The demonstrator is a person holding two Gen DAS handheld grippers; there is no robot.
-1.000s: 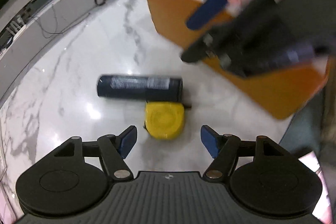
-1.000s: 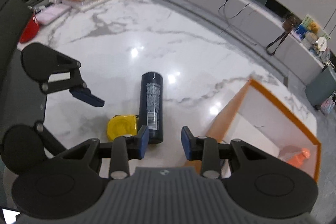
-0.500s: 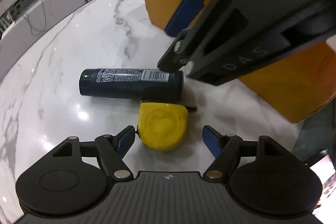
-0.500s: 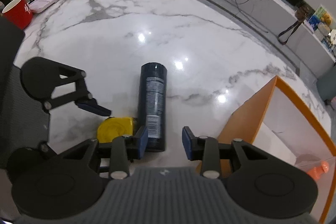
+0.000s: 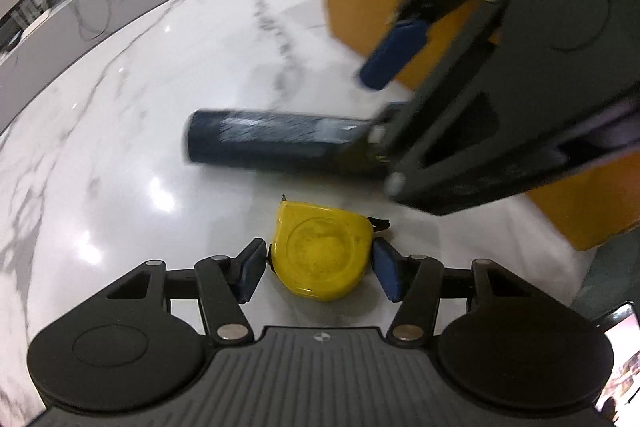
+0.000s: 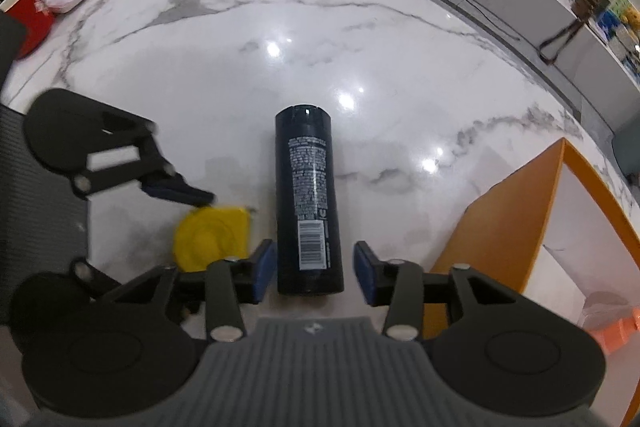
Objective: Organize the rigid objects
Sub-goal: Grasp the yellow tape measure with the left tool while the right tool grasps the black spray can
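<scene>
Since a second before, both hand-held grippers had come lower: the yellow tape measure point(image 5: 322, 251) now lay between the closing jaws of the left hand-held gripper point(image 5: 319, 267), pads just beside it, not clearly pressing. The dark bottle point(image 6: 308, 199) lay flat between the opening jaws of the right hand-held gripper point(image 6: 315, 271), untouched. Both things rested on the marble tabletop point(image 6: 248, 67), near the orange box point(image 6: 516, 215) at its edge.

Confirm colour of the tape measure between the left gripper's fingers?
Yellow tape measure; clearest in the left wrist view.
</scene>
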